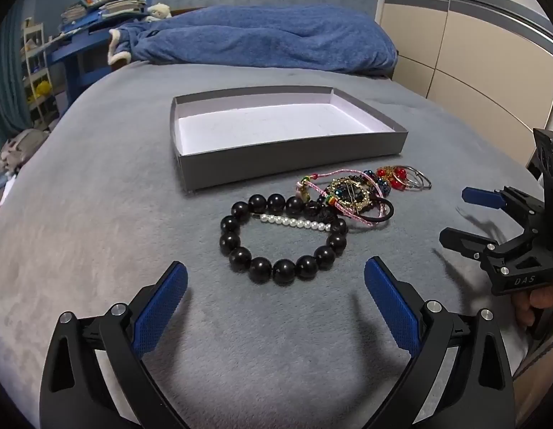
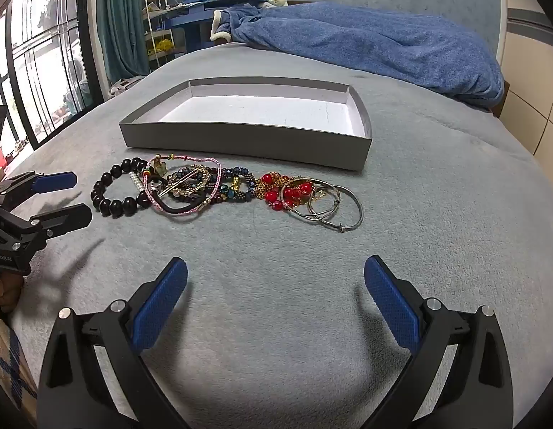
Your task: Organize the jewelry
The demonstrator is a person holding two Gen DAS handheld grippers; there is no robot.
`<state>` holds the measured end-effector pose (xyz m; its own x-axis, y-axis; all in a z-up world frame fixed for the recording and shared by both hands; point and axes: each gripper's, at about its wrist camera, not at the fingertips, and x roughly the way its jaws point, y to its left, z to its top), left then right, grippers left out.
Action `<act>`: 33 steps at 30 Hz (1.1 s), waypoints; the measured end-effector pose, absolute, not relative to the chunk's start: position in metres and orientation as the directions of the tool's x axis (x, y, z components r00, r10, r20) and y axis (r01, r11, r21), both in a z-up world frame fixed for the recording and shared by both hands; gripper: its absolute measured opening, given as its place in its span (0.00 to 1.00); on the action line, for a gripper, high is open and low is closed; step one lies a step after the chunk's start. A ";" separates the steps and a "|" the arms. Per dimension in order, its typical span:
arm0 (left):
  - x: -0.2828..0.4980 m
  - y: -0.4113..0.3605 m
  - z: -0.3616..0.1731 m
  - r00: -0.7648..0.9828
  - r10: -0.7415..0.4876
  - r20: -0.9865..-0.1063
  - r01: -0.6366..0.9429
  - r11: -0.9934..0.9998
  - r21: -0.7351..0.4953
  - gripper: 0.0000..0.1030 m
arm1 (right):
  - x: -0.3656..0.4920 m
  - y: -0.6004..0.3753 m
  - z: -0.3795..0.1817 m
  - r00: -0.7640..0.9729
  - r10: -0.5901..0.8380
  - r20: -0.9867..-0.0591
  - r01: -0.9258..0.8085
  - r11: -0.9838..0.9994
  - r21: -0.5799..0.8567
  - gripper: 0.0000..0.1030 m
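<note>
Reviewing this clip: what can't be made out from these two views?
- Pearl strand: ends hidden under the black bead bracelet, left wrist view.
- Tangled middle pile: overlapping pieces, count unclear, both views.
- Gray box: near floor strip hidden by its front wall.
- Right tongs: body cut by frame edge, left wrist view.

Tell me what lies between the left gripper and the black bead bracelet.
Only bare grey bedspread. In the left wrist view, the open left gripper sits just short of the black bead bracelet, with nothing between them.
</note>
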<state>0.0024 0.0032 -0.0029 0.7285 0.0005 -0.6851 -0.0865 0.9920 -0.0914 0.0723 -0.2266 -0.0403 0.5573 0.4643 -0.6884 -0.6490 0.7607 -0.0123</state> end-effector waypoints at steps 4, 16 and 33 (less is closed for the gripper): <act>0.003 0.003 -0.003 0.729 0.000 -0.685 -0.085 0.992 -0.091 0.95 | 0.072 -0.226 -0.040 0.557 0.464 -0.689 -0.649 0.761 -0.012 0.95; 0.001 0.002 -0.003 0.729 0.001 -0.685 -0.086 0.992 -0.090 0.95 | 0.073 -0.226 -0.041 0.556 0.464 -0.690 -0.648 0.761 -0.011 0.95; 0.002 0.003 -0.004 0.728 0.002 -0.685 -0.087 0.992 -0.089 0.95 | 0.073 -0.226 -0.041 0.554 0.464 -0.691 -0.649 0.761 -0.009 0.95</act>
<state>0.0022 0.0026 -0.0036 0.7284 0.0019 -0.6851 -0.0868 0.9922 -0.0895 0.0731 -0.2260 -0.0412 0.5543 0.4641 -0.6909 -0.6485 0.7611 -0.0091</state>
